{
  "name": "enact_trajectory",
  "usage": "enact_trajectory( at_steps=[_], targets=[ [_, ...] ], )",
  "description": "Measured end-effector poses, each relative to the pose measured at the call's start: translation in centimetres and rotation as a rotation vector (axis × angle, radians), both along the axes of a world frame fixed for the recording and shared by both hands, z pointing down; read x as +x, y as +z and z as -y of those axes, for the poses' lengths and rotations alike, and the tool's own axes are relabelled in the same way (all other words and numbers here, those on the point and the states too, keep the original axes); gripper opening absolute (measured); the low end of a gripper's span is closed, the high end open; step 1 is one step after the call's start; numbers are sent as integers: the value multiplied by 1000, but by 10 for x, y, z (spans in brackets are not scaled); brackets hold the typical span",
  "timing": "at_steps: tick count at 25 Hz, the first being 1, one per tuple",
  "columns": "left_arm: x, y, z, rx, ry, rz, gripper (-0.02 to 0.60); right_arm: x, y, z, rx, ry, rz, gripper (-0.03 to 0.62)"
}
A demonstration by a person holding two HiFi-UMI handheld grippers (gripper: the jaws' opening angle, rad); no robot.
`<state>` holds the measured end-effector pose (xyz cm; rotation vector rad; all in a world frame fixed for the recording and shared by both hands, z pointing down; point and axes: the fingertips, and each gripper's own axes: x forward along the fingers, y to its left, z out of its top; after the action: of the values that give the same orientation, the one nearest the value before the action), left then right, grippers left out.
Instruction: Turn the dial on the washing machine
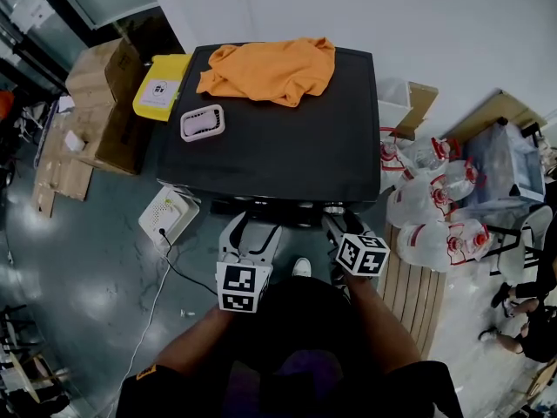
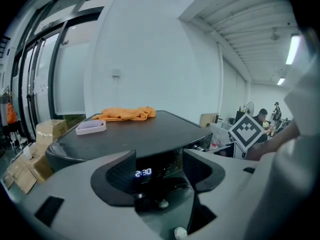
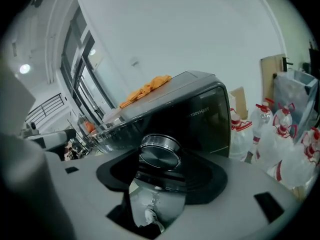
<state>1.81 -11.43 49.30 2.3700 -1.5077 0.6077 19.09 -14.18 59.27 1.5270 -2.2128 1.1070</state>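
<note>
The black washing machine stands in front of me, its front panel at the near edge. In the right gripper view the silver dial sits between the dark pads of my right gripper, which close on its rim. In the head view that gripper reaches the panel's right end, where the dial shows. My left gripper hangs open before the panel, and only the lit display shows between its jaws. In the head view the left gripper is left of the right one.
An orange cloth and a pale tray lie on the machine's lid. Cardboard boxes and a yellow box stand to the left. A white device with a cable is on the floor. Several water bottles crowd the right.
</note>
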Motion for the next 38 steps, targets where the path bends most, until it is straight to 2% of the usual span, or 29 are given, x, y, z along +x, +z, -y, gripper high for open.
enact_trajectory(
  at_steps=[4,6,9,14,17,22,23,25,29,33,38],
  targets=[
    [-1,-5,-2,14,-1,4,296,-1,-11,-4,50,-54,-164,281],
    [-4,-7,-2,19,-8,5,296,-6,-28,-8,108,-92,-248,281],
    [-7,-13,-3,30,-18,-1,296,-19,-62,-12,210,-139,-318,281],
    [-12,-45,-3,79,-44,-26,295,-35,-125,-15,351,-173,-349,265],
    [-17,-69,-4,102,-71,-55,296,-38,-159,-17,399,-168,-335,253],
    [-19,-105,-18,139,-81,-51,292,-43,-206,-26,453,-178,-333,215],
    [-19,-113,-22,155,-86,-47,269,-43,-213,-28,461,-181,-334,203],
    [-20,-127,-28,187,-98,-43,125,-44,-225,-33,480,-180,-335,165],
    [-21,-146,-41,209,-99,-55,22,-48,-248,-46,526,-178,-325,90],
    [-20,-158,-54,202,-90,-55,11,-51,-266,-56,567,-185,-316,39],
    [-27,-161,-54,200,-93,-42,11,-59,-274,-57,588,-197,-312,17]
  ],
)
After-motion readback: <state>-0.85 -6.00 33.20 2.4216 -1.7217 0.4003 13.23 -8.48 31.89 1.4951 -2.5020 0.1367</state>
